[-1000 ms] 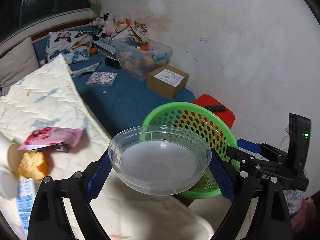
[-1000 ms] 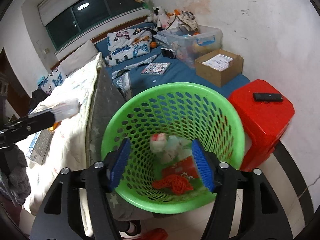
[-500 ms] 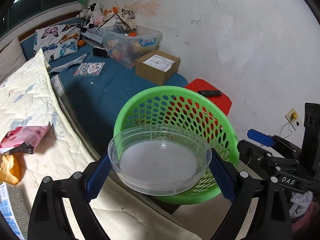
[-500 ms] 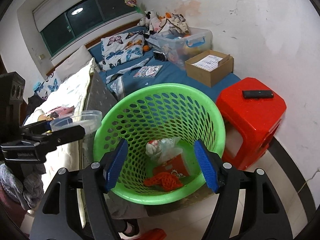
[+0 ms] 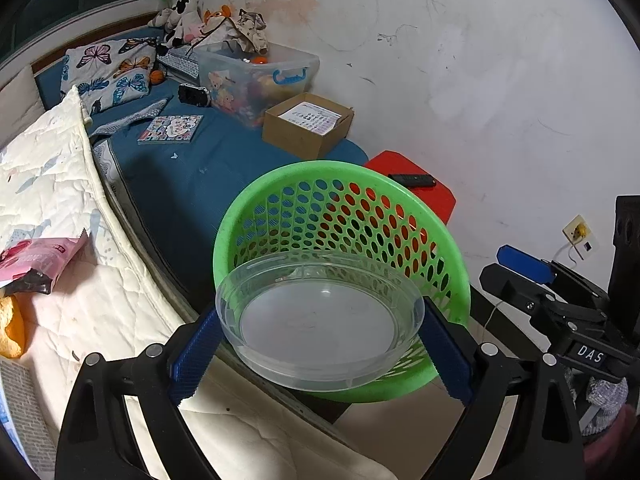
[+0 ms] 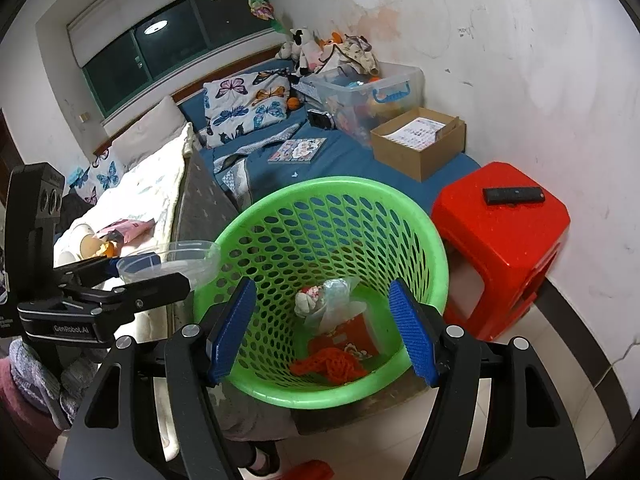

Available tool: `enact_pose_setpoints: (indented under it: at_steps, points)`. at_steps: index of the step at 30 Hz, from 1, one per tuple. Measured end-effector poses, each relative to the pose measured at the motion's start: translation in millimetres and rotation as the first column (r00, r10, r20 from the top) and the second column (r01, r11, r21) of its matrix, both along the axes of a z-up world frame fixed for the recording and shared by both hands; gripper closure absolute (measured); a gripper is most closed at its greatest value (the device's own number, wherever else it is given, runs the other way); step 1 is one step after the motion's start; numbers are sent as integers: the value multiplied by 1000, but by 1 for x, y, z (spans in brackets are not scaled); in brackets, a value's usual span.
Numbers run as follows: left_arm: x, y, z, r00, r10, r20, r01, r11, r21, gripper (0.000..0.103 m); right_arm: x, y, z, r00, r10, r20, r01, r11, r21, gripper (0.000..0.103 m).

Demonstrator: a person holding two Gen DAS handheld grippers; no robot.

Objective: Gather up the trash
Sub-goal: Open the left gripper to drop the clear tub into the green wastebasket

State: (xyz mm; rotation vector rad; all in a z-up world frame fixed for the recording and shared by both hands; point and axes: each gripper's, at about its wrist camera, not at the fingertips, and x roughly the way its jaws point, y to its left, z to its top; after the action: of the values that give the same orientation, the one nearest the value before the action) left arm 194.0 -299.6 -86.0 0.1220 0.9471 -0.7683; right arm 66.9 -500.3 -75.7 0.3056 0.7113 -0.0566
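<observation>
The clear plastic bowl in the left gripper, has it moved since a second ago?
Yes. The clear plastic bowl has come rightward to the green basket rim.

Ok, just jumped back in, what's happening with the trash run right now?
The left tool grips a clear plastic bowl right by the green basket rim, not yet dropped in. The right tool hangs open over the basket, which already holds some trash. A pink wrapper lies on the bed.
</observation>
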Motion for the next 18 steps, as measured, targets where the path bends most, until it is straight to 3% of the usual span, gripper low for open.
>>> enact_pose_setpoints:
  at_steps: [12, 18]
  points:
    - [-7, 1, 3, 1000, -10, 5, 10, 1000, -12, 11, -2, 1, 4, 1000, -2, 6, 2, 1000, 3, 33]
    - [-15, 20, 16, 999, 24, 39, -23, 999, -33, 11, 2, 8, 8, 1000, 20, 11, -20, 1000, -1, 33]
